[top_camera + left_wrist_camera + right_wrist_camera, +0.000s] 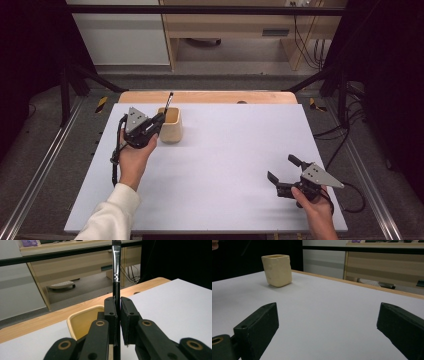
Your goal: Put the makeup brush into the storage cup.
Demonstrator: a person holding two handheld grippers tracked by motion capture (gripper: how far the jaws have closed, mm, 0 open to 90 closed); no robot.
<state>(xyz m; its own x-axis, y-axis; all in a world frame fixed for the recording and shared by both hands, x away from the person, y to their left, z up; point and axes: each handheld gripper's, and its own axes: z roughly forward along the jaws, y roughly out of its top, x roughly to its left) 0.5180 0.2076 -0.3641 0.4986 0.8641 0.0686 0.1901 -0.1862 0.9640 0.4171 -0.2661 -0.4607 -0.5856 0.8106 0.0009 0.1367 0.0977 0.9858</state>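
A cream square cup [171,125] stands upright at the far left of the white table top [225,165]; it also appears in the left gripper view [82,323] and the right gripper view [277,270]. My left gripper [161,119] hovers just left of the cup, shut on a thin black brush [169,101]. The brush [116,275] stands upright between the pads, with a silver ferrule and dark bristles on top. At the table's near right my right gripper [283,167] rests low and open, nothing between its fingers [258,326].
A wooden strip [207,97] runs along the table's far edge. Beyond it stand a wooden desk [235,27] and hanging cables [305,40]. Metal rails [40,170] flank the table on both sides. A black cable [356,200] trails from my right gripper.
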